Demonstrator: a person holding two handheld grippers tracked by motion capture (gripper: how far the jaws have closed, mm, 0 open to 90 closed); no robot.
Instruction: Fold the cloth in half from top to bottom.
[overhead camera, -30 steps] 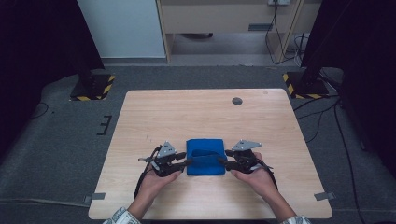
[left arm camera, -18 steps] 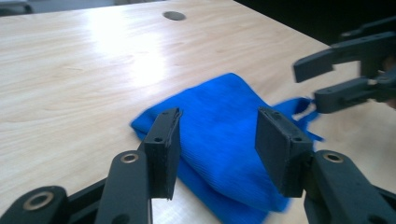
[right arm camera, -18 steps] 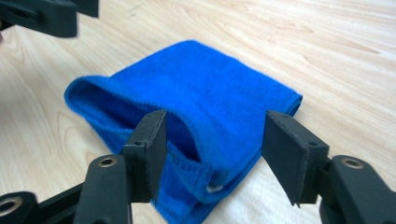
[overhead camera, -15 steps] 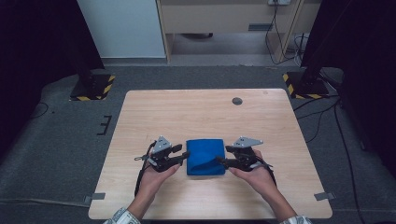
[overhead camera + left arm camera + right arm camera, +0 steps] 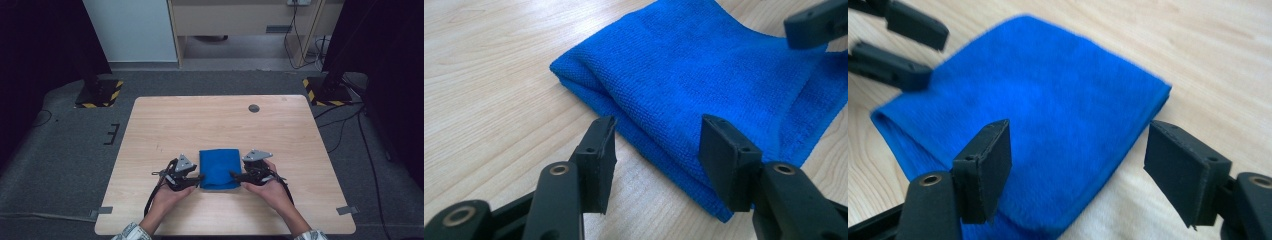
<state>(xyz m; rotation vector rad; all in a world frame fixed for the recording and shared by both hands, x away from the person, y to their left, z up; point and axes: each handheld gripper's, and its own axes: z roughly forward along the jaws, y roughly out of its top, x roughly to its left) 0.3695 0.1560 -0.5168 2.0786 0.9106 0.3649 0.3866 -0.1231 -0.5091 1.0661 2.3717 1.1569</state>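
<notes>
You have bare counter [image 5: 210, 120] all around; just the folded blue cloth [image 5: 219, 169] lies between your two claws.

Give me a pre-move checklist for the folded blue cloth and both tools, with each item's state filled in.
1. Blue cloth lies folded on the table: ok.
2. Left tool free of the cloth: ok; its jaws have just been opening, pads apart at the cloth's near edge.
3. Right tool free of the cloth: ok; its jaws have just been opening, nothing pinched.
4. Fold edges lined up: not ok; in the left gripper view a lower layer sticks out at the far side.
5. Cloth well inside the table edge: ok.
6. Dark round spot far from the cloth: ok.
</notes>
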